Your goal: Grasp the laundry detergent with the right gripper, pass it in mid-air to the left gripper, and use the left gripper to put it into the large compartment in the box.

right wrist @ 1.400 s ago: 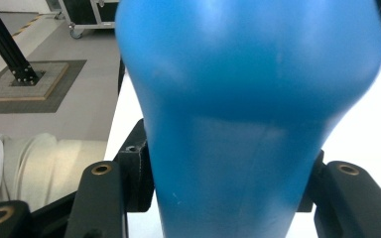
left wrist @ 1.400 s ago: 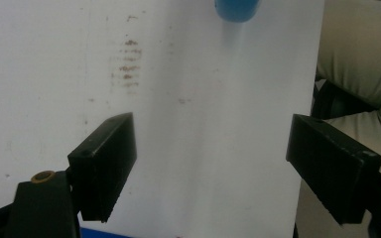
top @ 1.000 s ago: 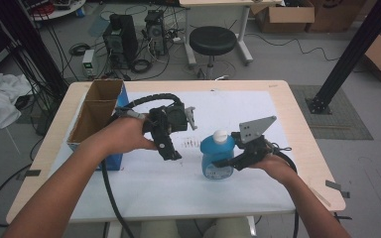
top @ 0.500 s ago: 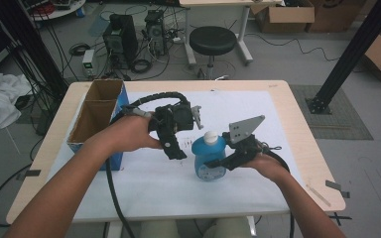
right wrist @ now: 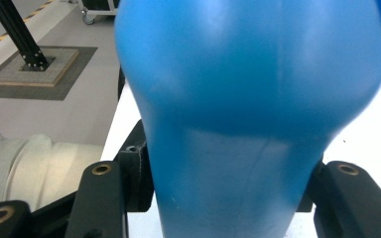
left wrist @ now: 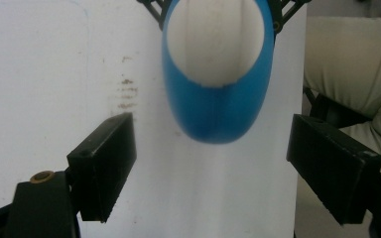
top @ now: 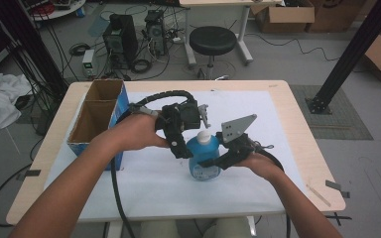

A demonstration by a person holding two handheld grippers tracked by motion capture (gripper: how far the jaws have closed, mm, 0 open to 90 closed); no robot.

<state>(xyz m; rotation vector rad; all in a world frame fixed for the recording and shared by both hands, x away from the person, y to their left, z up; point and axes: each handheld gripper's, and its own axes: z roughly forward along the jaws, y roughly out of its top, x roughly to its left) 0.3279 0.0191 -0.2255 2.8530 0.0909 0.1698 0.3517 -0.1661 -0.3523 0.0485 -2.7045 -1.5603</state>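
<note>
Both tongs, left point(top: 191, 130) and right point(top: 209, 161), are black with flat rectangular pads and brass-coloured screws. A grey three-cornered plate tops the right; thick black cable loops from the left. Forearms bare, no sleeves.

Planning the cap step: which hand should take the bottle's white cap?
Left. Its gripper hovers open just above the white cap; the right gripper is already clamped on the blue bottle, steadying it.

The blue bottle point(top: 204, 159), clamped in the right claw point(top: 209, 161), has slid left. It now sits right below the left claw point(top: 193, 130).
</note>
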